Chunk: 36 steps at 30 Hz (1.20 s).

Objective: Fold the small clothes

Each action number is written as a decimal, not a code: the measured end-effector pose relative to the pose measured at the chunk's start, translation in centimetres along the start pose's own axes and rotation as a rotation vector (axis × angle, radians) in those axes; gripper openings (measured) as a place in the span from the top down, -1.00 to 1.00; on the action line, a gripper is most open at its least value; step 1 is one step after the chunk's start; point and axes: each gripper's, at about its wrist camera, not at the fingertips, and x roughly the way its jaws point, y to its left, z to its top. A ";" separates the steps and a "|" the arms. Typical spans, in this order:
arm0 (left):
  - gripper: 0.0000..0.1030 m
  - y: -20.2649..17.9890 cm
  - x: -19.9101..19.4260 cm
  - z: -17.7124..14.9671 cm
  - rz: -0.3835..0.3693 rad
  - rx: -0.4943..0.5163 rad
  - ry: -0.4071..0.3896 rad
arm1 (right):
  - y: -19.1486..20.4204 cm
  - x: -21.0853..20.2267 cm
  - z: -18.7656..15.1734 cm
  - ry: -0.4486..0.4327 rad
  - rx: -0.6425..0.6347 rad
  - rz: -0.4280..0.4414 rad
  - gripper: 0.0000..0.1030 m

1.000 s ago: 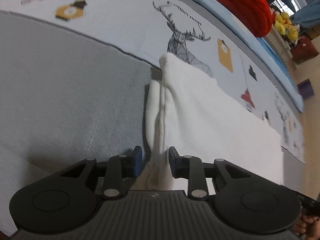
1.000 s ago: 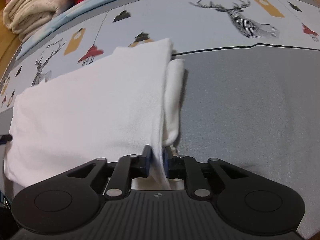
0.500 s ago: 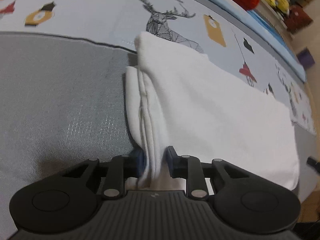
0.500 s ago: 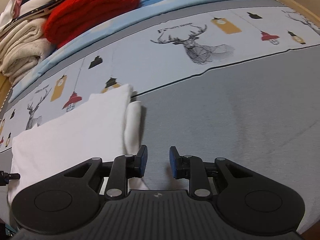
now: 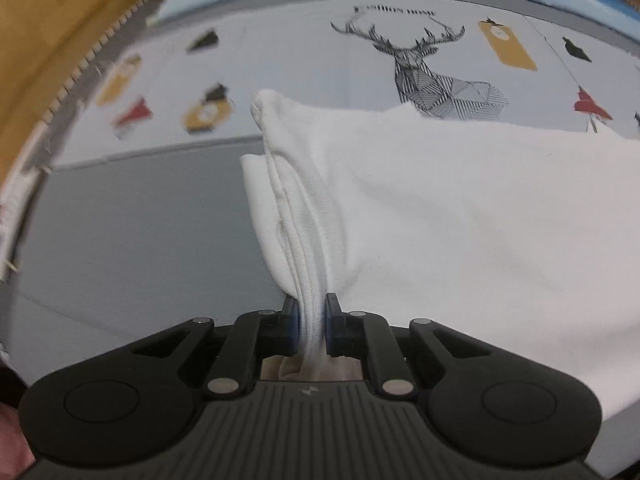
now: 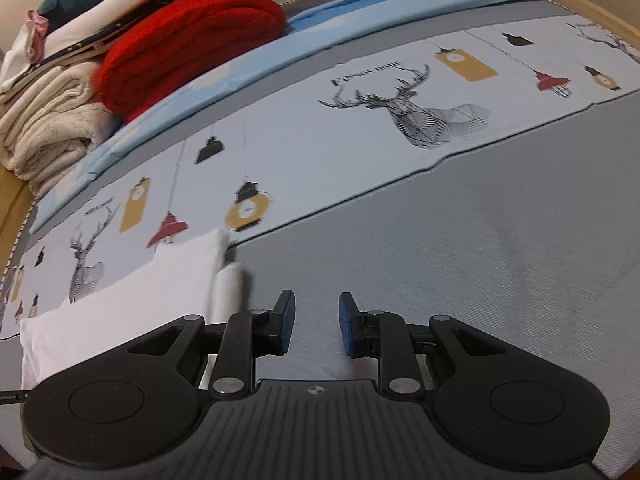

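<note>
A folded white garment (image 5: 460,208) lies on the printed grey bedsheet (image 5: 120,232). My left gripper (image 5: 311,326) is shut on its bunched, layered left edge, which rises in folds from the jaws. In the right wrist view the same white garment (image 6: 132,300) lies at lower left. My right gripper (image 6: 316,320) is open and empty over bare grey sheet, to the right of the garment's edge and apart from it.
A folded red knit (image 6: 188,36) and a stack of cream and white clothes (image 6: 52,120) lie at the far left of the bed in the right wrist view. A wooden bed frame (image 5: 48,28) borders the sheet at left in the left wrist view.
My right gripper let go of the garment's edge, opened and drew back to the right. My left gripper closed on the opposite edge and swung, bunching the fabric.
</note>
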 end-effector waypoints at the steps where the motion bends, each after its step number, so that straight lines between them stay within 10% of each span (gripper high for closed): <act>1: 0.76 -0.1 -0.6 0.3 -0.013 -0.005 -0.014 | 0.2 -0.1 0.0 -0.003 -0.009 0.004 0.52; 13: 0.78 -9.1 -7.9 4.9 -0.789 -0.274 -0.105 | -1.6 -1.7 0.4 -0.040 0.019 0.020 0.52; 22: 0.27 -18.8 -9.0 6.4 -1.008 -0.265 -0.040 | -1.2 -2.2 0.0 -0.039 0.020 0.034 0.52; 30: 0.27 -13.2 -7.7 4.7 -0.807 -0.210 -0.012 | 1.7 0.0 -0.1 0.018 0.036 0.157 0.51; 36: 0.27 -10.7 -6.6 2.9 -0.705 -0.103 0.027 | 6.7 3.8 -1.8 0.215 0.001 0.295 0.15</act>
